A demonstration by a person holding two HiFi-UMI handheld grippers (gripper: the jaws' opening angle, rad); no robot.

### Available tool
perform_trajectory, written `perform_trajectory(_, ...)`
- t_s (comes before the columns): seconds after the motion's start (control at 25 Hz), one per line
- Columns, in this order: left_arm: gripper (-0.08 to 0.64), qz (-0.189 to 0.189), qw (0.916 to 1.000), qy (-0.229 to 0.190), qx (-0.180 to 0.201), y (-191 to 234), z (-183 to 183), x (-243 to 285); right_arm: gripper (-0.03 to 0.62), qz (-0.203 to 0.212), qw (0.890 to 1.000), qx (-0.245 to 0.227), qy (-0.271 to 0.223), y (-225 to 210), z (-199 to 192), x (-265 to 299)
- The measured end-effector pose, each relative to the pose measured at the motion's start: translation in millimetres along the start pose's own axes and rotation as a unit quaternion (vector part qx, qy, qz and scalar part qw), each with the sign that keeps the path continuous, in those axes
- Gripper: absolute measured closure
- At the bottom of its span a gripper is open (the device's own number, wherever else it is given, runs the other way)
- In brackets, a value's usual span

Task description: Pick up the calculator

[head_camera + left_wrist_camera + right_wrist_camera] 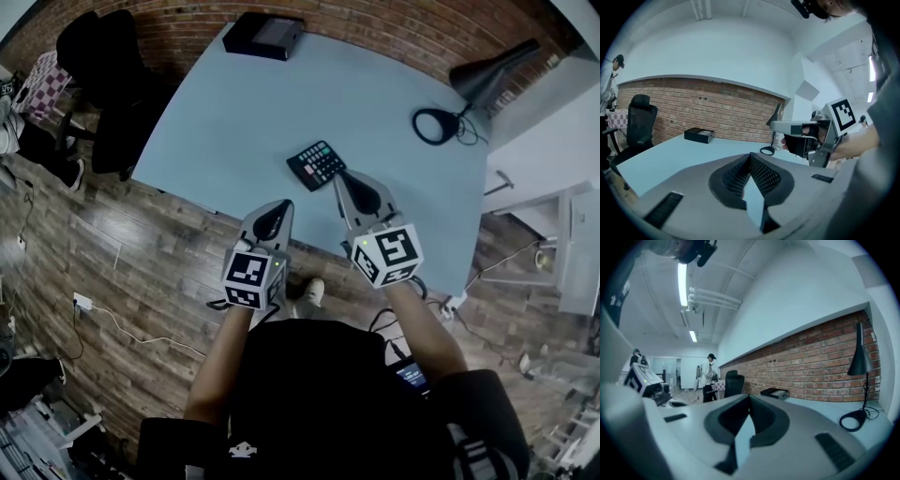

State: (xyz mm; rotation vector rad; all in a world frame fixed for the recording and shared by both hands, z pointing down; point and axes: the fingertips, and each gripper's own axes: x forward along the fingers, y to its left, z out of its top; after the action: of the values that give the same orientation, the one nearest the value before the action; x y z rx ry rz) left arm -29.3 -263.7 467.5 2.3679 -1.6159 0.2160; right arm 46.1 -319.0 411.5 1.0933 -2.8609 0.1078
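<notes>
A black calculator [316, 164] lies flat on the light blue table [234, 122], near its front edge. My right gripper [343, 177] is shut and empty, its tip just right of the calculator's near corner. My left gripper [279, 206] is also shut and empty, over the table's front edge, a short way in front of the calculator and to its left. In the left gripper view the jaws [751, 157] meet, and the right gripper [806, 133] shows to the right. The right gripper view shows its jaws [749, 400] closed. Neither gripper view shows the calculator.
A black box [263, 36] sits at the table's far edge by the brick wall. A black desk lamp [469, 89] with a round base stands at the far right. An office chair [112, 84] is left of the table. People stand far off in the right gripper view [708, 376].
</notes>
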Motion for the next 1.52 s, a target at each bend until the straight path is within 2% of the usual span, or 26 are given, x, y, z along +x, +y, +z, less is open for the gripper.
perform_trajectory(0.24, 0.555, -0.018, 0.9998, -0.001, -0.012, 10, -2, 15, 0.588, -0.03, 1.0, -0.003, 0.0, -15, 3, 4)
perform_trajectory(0.48, 0.555, -0.048, 0.9984, 0.025, -0.016, 18, -16, 34, 0.588, -0.06, 0.998, -0.004, 0.006, -31, 3, 12)
perform_trajectory(0.84, 0.554, -0.086, 0.9927, 0.059, -0.06, 28, -42, 69, 0.588, -0.095, 0.995, -0.002, 0.026, -52, -8, 25)
perform_trajectory(1.08, 0.548, -0.101, 0.9855, 0.095, -0.097, 42, -67, 87, 0.588, -0.109, 0.993, -0.002, 0.039, -59, -13, 36)
perform_trajectory(1.28, 0.534, -0.087, 0.9803, 0.139, -0.111, 58, -95, 100, 0.588, -0.116, 0.992, -0.002, 0.048, -62, -19, 43)
perform_trajectory(1.4, 0.472, -0.085, 0.9732, 0.169, -0.131, 66, -113, 108, 0.588, -0.12, 0.991, -0.005, 0.054, -63, -21, 48)
perform_trajectory(1.52, 0.439, -0.088, 0.9649, 0.196, -0.151, 70, -128, 116, 0.588, -0.13, 0.99, -0.002, 0.057, -68, -23, 51)
